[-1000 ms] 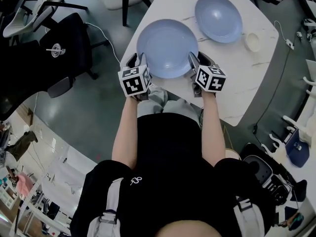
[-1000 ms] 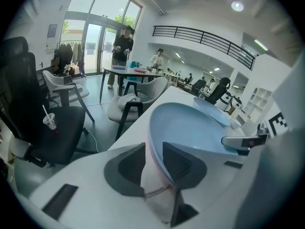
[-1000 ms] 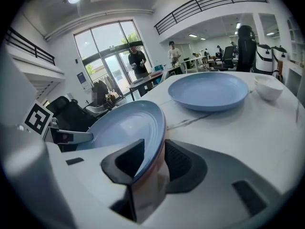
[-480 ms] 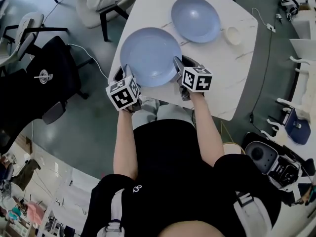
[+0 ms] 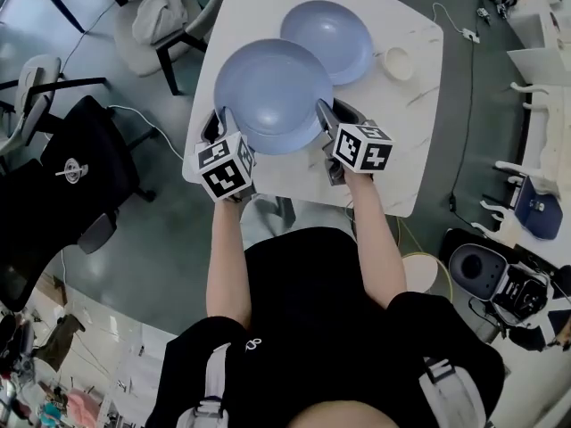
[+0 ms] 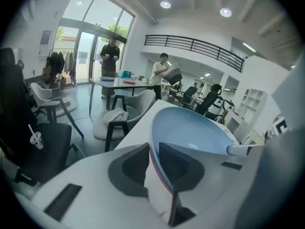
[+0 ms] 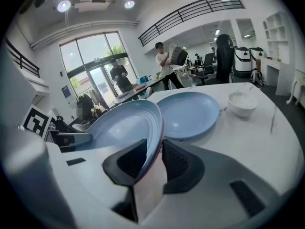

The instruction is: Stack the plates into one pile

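Now the held plate (image 5: pixel 272 94) overlaps the second plate (image 5: pixel 346 27) at the far edge of the surface (image 5: pixel 412 105). Left tongs (image 5: pixel 219 125) are closing on its rim, right tongs (image 5: pixel 326 116) are opening slightly but grip it. Keep it level, centre, then lower.

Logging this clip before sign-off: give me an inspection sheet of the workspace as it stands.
Surface: white marbled table.
Job's things: near plate raised, gripped at both sides, overlapping far plate lying flat.
Clutter: small bowl beside far plate.
Grippers: left gripper closing on near plate's rim; right gripper on opposite rim, jaws opening slightly.
Cables: left cable and right cable on floor.
Surroundings: chairs, people at distant table.
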A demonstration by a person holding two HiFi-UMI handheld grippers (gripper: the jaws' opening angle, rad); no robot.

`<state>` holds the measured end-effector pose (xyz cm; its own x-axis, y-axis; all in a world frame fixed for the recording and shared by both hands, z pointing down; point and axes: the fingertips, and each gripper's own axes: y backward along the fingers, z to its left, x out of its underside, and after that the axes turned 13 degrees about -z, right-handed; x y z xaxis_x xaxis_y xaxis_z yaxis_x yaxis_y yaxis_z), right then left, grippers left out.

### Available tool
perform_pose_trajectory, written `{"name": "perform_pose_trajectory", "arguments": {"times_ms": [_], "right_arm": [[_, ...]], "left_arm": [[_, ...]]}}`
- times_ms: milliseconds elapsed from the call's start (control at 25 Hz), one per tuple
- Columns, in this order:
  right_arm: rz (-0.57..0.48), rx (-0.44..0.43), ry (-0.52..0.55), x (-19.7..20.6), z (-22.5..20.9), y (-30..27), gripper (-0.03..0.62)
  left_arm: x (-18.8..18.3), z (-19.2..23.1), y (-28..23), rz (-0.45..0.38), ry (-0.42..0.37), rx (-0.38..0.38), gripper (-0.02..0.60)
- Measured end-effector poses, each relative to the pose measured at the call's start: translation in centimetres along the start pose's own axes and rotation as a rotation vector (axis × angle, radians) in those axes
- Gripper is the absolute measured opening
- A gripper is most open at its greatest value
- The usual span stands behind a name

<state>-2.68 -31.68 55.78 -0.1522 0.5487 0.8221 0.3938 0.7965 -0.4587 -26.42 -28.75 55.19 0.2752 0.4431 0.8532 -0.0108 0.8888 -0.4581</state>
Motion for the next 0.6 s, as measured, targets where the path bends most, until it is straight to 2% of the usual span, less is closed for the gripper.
{"name": "perform_pose_trajectory", "arguments": {"times_ms": [160,400,600], "right_arm": [[-0.028,0.050,-0.011,-2.0,-3.9,0.1,0.109],[-0.049,0.090,-0.034,-5.1,-9.5,-0.4,0.107],[-0.038,0.098,-0.043,-6.8,-13.0,-2.5,0.110]], "left_arm": [[-0.7,-4.1,-2.8,0.005,-0.051,0.058,0.083],[-1.1,-9.8,-6.9,0.032,-0.078,0.119,0.090],[-2.0,-12.8,-10.4,0.044,-0.105,0.131,0.092]]}}
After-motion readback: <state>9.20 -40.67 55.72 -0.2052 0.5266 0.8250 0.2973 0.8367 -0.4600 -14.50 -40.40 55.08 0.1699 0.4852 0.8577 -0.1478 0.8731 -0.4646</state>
